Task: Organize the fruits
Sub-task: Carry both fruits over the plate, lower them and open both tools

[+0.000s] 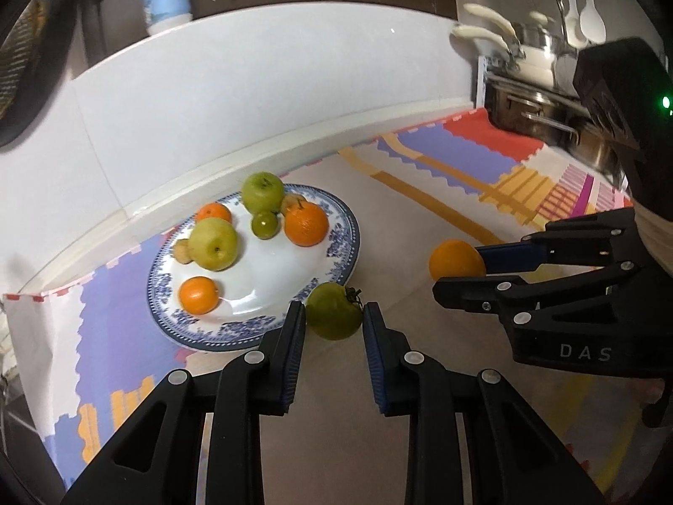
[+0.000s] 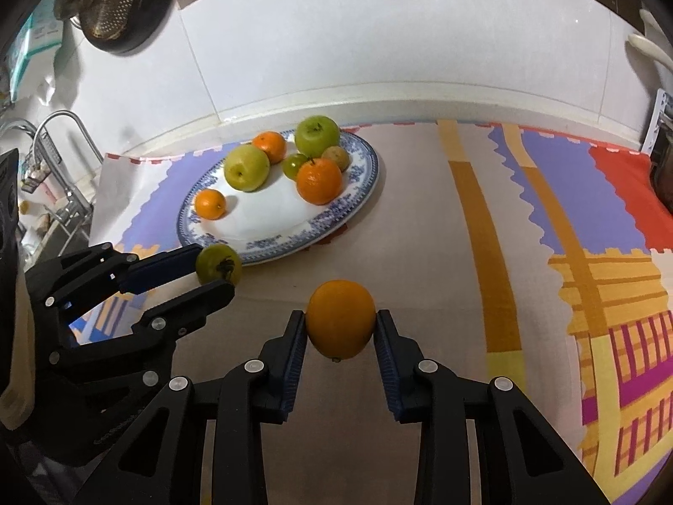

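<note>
Both claws loaded. Left claw (image 1: 334, 315) is clamped on a green tomato (image 1: 334, 310), pads on either flank, stem turned to the right. Right claw (image 2: 340, 322) is clamped on an orange (image 2: 340, 319), gripped across its widest part.

We place the tomato just off the near rim of the plate (image 1: 343, 227); whether it is clear of the table (image 2: 420, 219) we cannot tell from these views. The orange sits to the right of the plate, well apart from it, over bare table cloth.

The plate already carries two green apples, three oranges, a small green fruit and some small brownish ones, mostly crowded on the far half. The near half is open white.

Risks as we judge them:
- Both fruits are round and smooth, held only at two small patches. A tilt or jolt in transit could let either roll out of the pads.
- The tomato is likely soft; over-squeezing could bruise or split it.
- Both claws heading for the same open patch could collide, since they lie close together.
- Release onto the smooth glaze: a fruit could roll into its neighbours or off the rim.
- A low approach could clip the plate rim.
</note>
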The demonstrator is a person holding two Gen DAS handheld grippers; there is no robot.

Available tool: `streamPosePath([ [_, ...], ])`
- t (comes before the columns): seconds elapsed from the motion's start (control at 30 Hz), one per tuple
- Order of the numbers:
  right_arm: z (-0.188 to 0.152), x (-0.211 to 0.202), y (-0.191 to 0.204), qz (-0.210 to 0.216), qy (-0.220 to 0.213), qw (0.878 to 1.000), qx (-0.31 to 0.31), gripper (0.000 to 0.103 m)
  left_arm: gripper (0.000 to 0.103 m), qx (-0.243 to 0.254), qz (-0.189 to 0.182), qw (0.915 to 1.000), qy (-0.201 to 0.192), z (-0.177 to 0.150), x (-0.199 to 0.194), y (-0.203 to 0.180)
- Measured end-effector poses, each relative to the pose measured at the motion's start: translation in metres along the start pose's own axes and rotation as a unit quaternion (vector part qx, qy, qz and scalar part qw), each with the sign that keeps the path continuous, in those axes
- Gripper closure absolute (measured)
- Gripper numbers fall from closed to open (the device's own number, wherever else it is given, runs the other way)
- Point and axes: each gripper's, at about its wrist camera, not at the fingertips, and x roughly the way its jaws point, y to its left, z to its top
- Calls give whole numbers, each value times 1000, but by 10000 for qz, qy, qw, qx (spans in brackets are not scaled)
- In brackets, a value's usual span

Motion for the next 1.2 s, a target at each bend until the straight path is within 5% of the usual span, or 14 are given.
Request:
streamPosePath([
  [0.6,14,-40,32,195,-584,9978,-246,69,75,-474,351,9971,-479,5,-53,23],
  [1.2,57,-12,51,397,-707,9954,-518,69,75,-626,553,9952,-516,24,-32,59],
])
